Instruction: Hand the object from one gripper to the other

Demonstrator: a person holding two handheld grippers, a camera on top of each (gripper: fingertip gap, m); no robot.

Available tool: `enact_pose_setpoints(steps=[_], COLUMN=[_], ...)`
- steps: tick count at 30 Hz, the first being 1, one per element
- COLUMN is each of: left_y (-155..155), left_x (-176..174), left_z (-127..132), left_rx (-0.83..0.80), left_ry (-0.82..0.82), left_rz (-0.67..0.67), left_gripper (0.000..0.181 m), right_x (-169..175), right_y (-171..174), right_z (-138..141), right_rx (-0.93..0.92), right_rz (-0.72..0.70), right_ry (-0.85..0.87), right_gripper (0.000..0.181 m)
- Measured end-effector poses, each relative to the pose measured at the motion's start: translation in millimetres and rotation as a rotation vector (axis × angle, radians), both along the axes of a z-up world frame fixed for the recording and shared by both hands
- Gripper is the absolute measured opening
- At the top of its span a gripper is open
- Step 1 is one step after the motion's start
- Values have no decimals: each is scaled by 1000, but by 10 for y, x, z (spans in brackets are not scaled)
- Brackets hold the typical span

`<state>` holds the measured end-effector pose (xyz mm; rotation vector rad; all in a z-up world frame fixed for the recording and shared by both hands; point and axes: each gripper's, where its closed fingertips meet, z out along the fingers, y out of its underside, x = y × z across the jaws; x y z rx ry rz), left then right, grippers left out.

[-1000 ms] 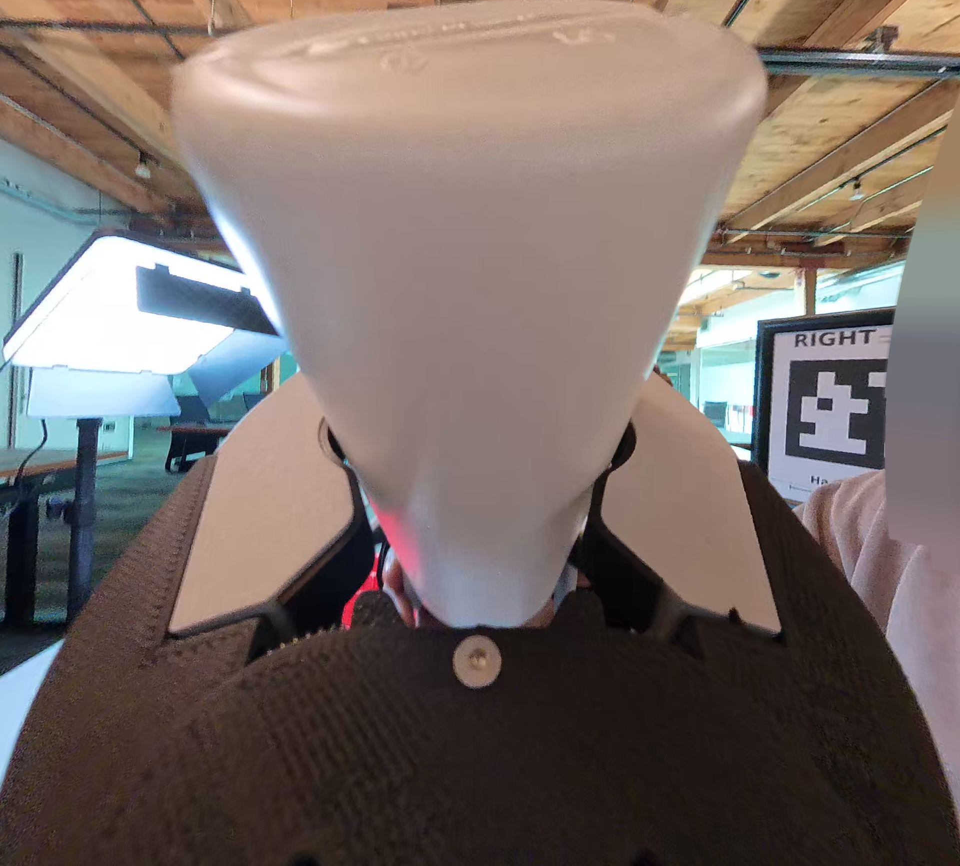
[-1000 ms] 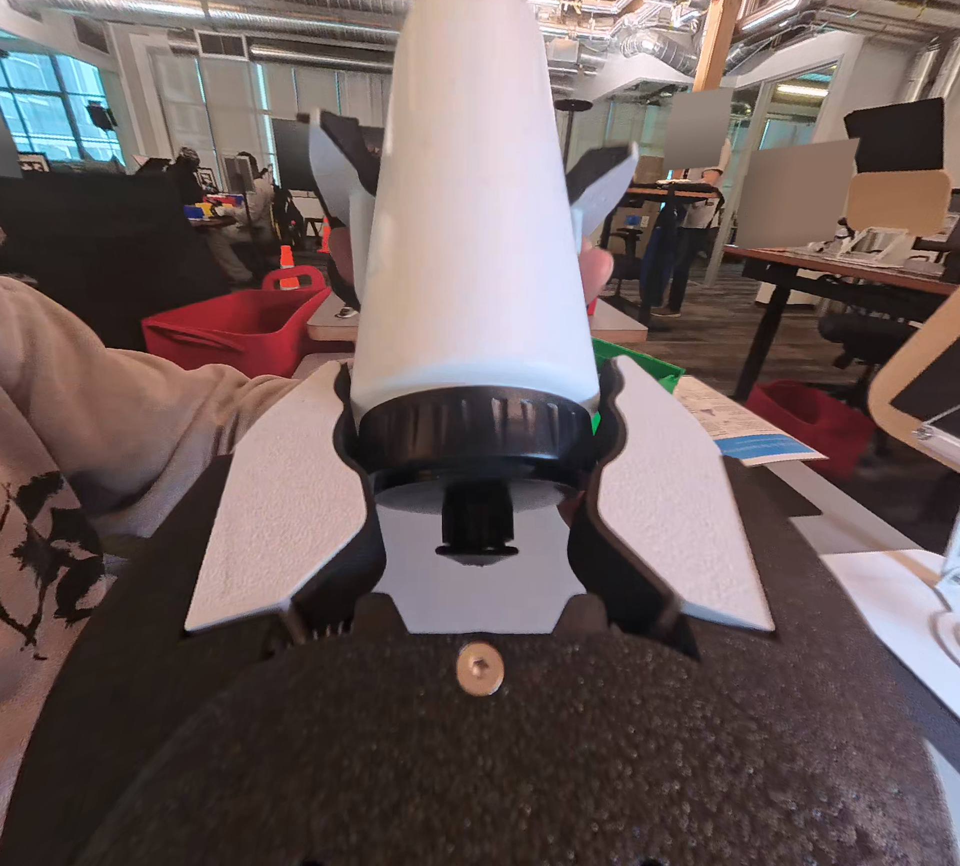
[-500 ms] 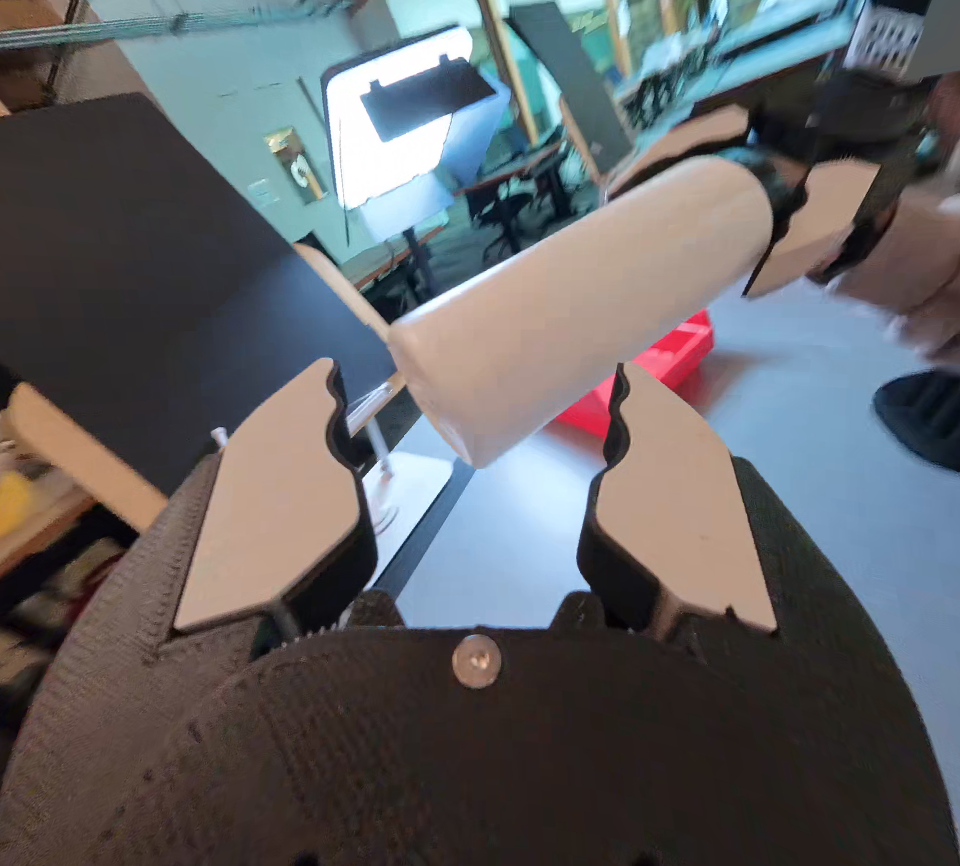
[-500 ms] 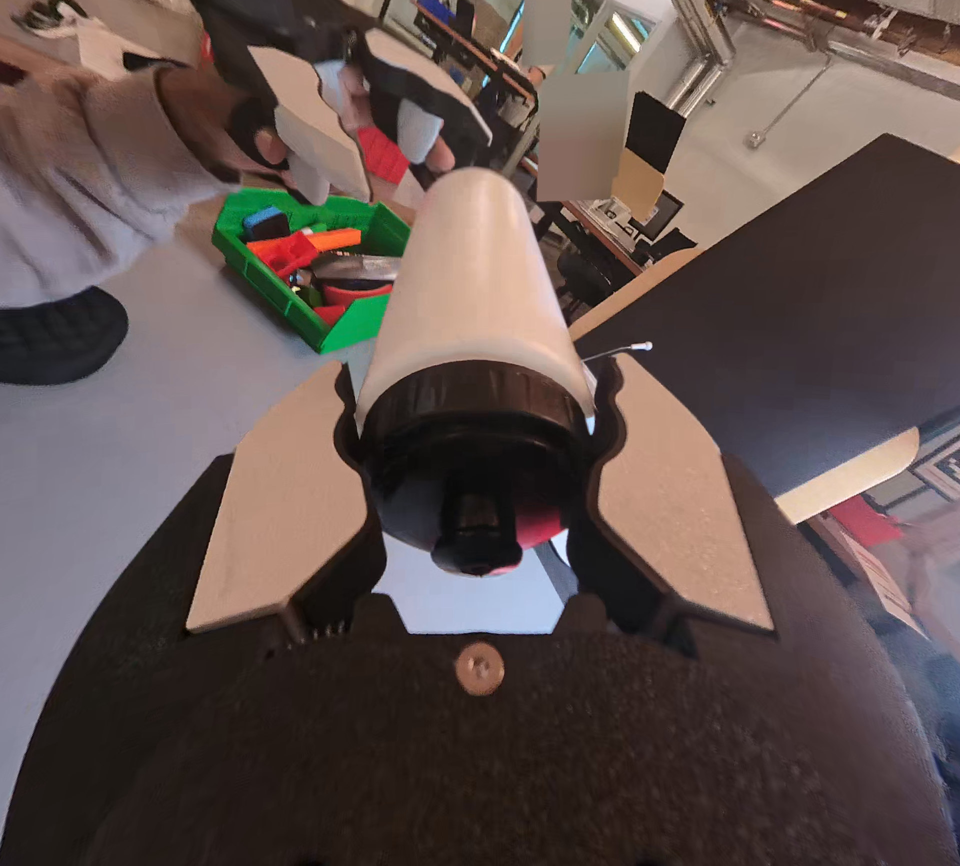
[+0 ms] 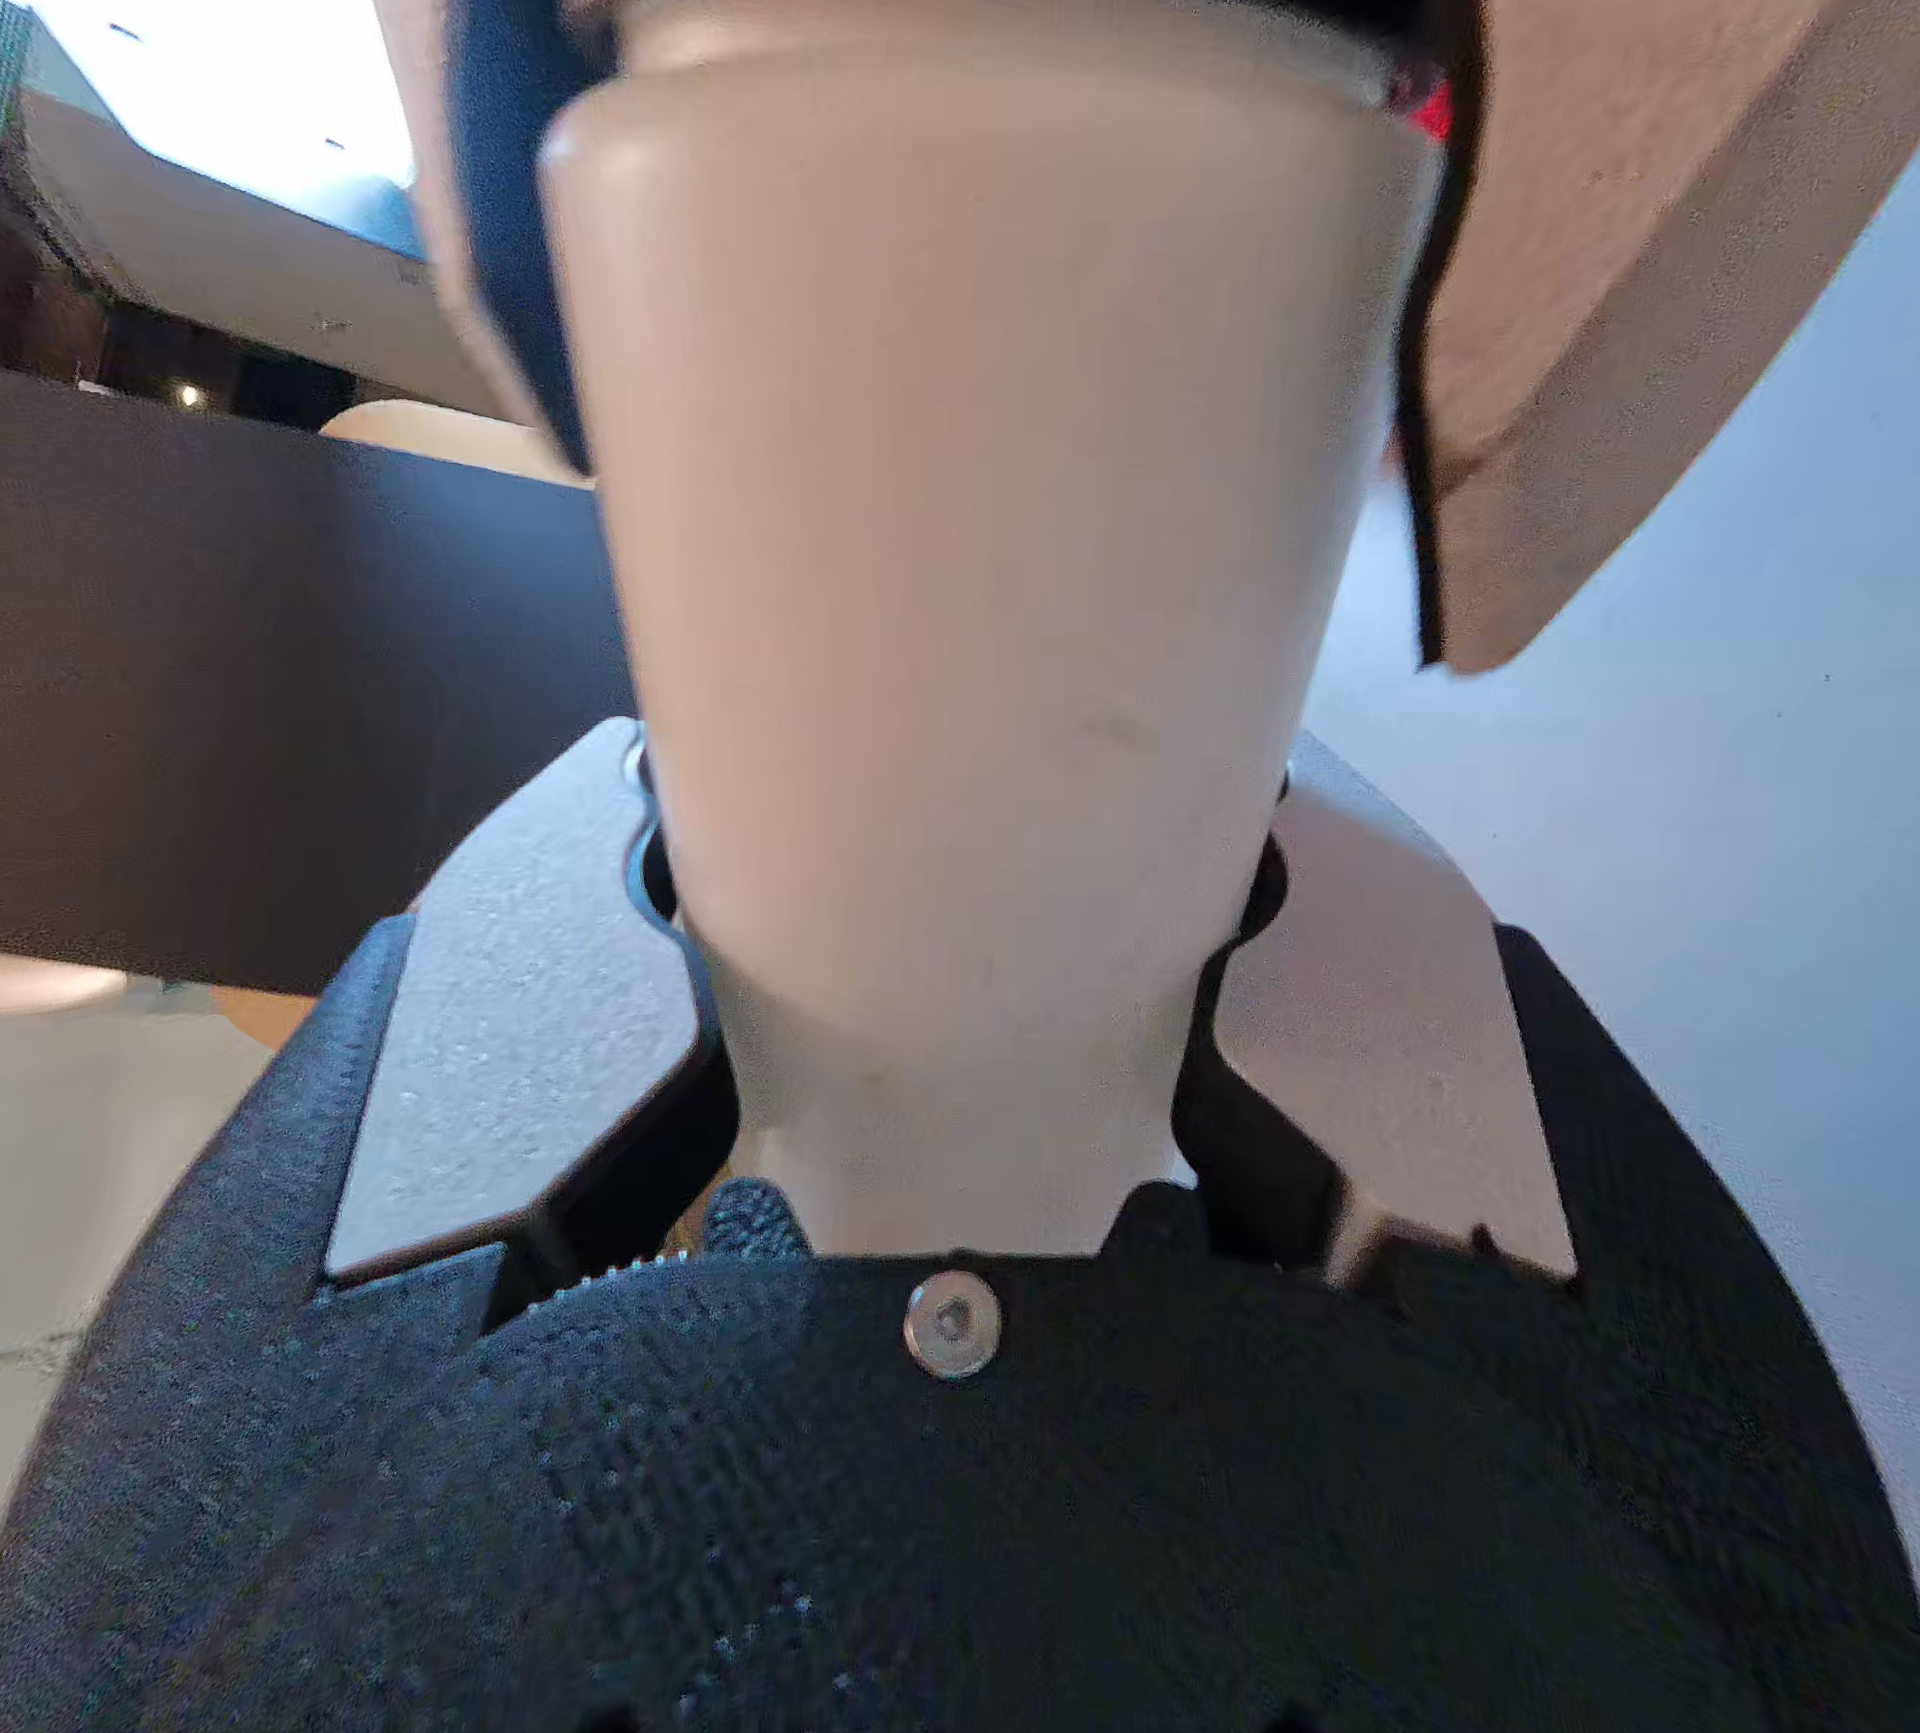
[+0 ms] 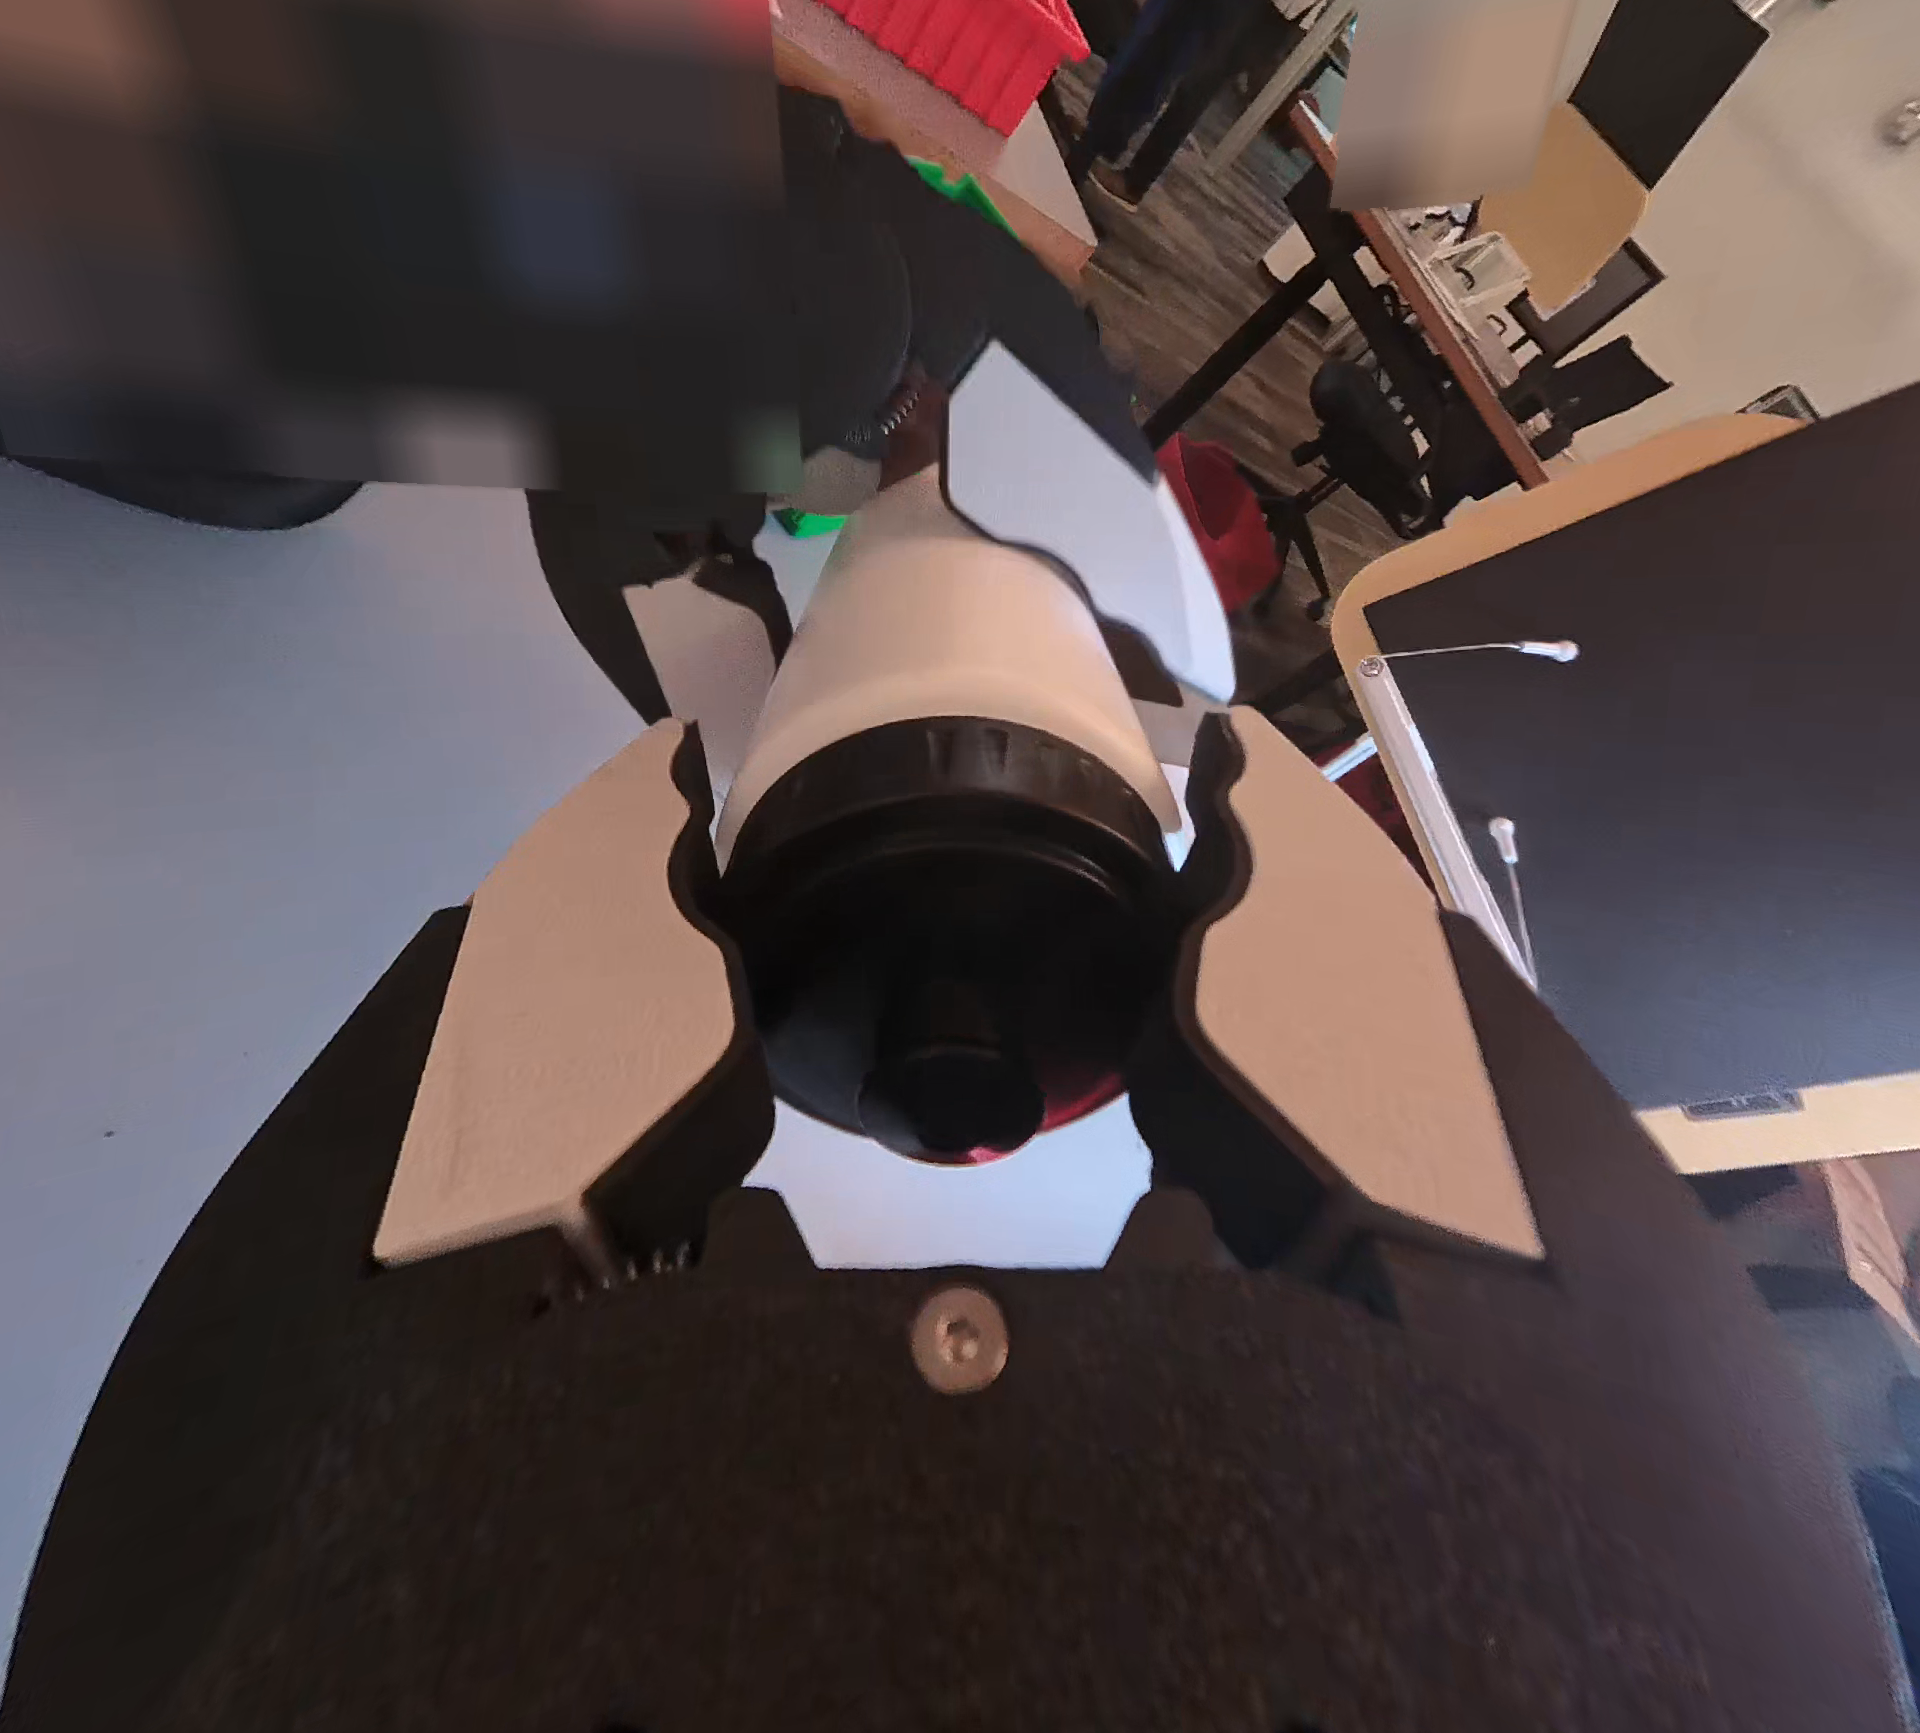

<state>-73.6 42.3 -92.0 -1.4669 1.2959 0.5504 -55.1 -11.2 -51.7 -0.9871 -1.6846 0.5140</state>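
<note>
Contact on both ends now — half a second ago my left gripper (image 5: 961, 977) stood open and short of the white bottle (image 5: 966, 540); now its fingers press the bottle's base end. My right gripper (image 6: 956, 862) stays closed around the black cap (image 6: 935, 862). Farther off lies the pale surface (image 6: 208, 748). I judge the bottle is shared, ready for the right to release.

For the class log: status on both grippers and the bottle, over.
Right gripper shut on the bottle at its black cap. Left gripper shut on the bottle's base end. Bottle held off the table between both. Nothing in the way.
</note>
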Motion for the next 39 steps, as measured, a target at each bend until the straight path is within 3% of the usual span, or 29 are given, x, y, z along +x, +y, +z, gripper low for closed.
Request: enact_pose_setpoints(steps=[4,8,12,15,17,21,25,28,31,35,39], left_y=[9,-56,-147,-255,-323,-554,-882,-1100,-973,-344,-70], left_x=[68,177,148,56,41,281,582,701,641,296,200], left_z=[-46,41,319,634,731,566,150,13,113,290,262], left_rx=[-3,-47,-165,-245,-294,-481,-772,-925,-911,-587,-317], left_ry=[-53,-205,-552,-834,-934,-914,-784,-758,-835,-919,-766], left_rz=[-48,-125,-241,-356,-424,-611,-773,-878,-832,-463,-183], left_gripper=[104,103,103,103,103,103,103,105,104,84,92], right_x=[-18,-31,183,239,167,-6,-58,-53,-72,-52,3], right_y=[-43,-137,-97,15,12,-198,-466,-569,-427,202,529], right_z=[51,354,726,748,708,647,364,224,314,466,516], right_rx=[-12,-72,-204,-306,-373,-503,-480,-500,-539,-537,-592], right_rz=[20,56,91,95,113,213,329,389,348,3,-245], right_ry=[36,206,388,420,428,413,226,145,214,389,527], right_gripper=[88,88,92,93,94,92,92,88,88,87,87])
